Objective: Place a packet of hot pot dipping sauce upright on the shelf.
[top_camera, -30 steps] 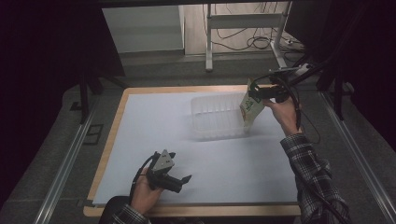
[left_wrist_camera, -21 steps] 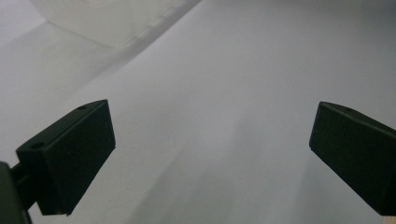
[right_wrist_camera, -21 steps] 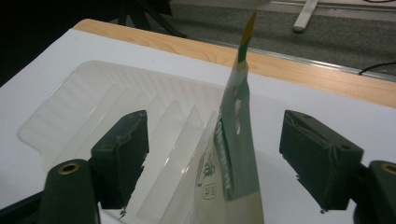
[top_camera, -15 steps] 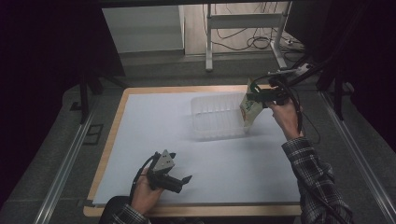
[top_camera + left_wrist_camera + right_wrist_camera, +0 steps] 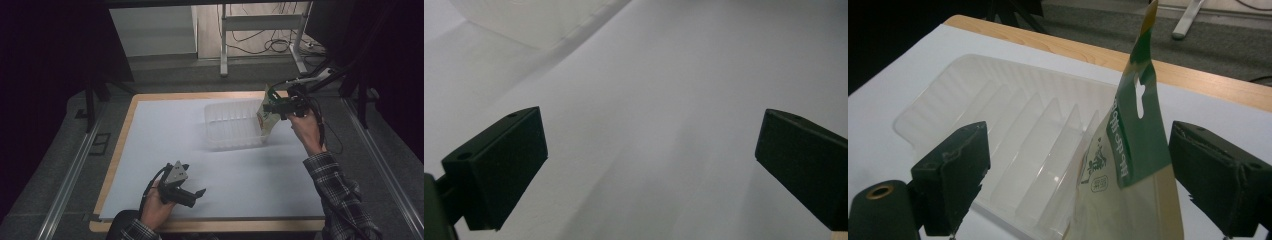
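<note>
— So what stands at the far right of the board?

— One flat packet (image 5: 1133, 150), glossy film with a green header and a punched hang hole, pale and printed below. It stands upright against the right end of one clear plastic tray (image 5: 232, 125), a ribbed rectangular tub with thin dividers moulded across its floor.

— Is it gripped?

— No. The right gripper (image 5: 1078, 175) has just been opening; its two black blocky jaws stand wide, the packet between them, and I see no pad pressing on it. In the high view the right gripper (image 5: 280, 106) sits at the packet's (image 5: 265, 116) top edge.

— And the other hand?

— The left gripper (image 5: 187, 192) lies low near the front edge, jaws spread wide with nothing between them, well apart from the tray.

— The surface?

— One smooth white sheet (image 5: 165, 135) over a wooden board (image 5: 122, 135), whose pale timber rim shows on all sides. Broad bare sheet lies left of and in front of the tray; the packet stands near the right edge.
</note>
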Available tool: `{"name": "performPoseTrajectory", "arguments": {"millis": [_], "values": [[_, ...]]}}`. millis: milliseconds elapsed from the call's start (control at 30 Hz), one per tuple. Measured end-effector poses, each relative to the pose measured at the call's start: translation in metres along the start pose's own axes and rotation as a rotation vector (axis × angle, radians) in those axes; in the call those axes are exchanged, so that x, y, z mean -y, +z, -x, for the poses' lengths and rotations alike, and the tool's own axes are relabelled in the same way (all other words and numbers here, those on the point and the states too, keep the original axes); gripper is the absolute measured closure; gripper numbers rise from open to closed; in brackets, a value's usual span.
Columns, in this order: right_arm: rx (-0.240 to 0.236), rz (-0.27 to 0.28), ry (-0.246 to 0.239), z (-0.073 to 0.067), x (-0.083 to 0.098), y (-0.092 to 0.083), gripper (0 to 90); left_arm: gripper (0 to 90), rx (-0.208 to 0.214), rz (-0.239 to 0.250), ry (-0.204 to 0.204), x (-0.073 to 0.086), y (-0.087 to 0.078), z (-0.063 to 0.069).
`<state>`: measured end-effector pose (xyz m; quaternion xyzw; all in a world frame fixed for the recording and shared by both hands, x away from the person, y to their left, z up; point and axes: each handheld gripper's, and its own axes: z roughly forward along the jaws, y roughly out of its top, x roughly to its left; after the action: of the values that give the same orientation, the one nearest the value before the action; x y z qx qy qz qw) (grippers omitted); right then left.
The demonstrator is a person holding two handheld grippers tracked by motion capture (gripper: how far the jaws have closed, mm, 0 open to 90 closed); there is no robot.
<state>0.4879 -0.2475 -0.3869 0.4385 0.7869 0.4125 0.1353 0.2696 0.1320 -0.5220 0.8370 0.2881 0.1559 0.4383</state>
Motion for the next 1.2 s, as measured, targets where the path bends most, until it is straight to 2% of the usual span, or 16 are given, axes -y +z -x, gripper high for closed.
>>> {"name": "performPoseTrajectory", "arguments": {"millis": [433, 767, 1033, 1200], "values": [[0.025, -0.001, -0.065, -0.010, 0.010, -0.009, 6.0, 0.2, 0.002, 0.003, -0.005, 0.000, 0.000, 0.000], [0.028, 0.027, -0.055, -0.014, 0.020, -0.015, 5.5, 0.3, 0.005, 0.004, -0.006, 0.000, 0.000, 0.000], [0.010, 0.040, -0.050, -0.015, 0.030, -0.018, 5.5, 0.3, 0.006, 0.003, -0.004, 0.000, 0.000, 0.000], [0.020, 0.052, -0.047, -0.015, 0.036, -0.020, 5.0, 0.3, 0.008, 0.002, -0.004, 0.000, 0.001, 0.000]]}}
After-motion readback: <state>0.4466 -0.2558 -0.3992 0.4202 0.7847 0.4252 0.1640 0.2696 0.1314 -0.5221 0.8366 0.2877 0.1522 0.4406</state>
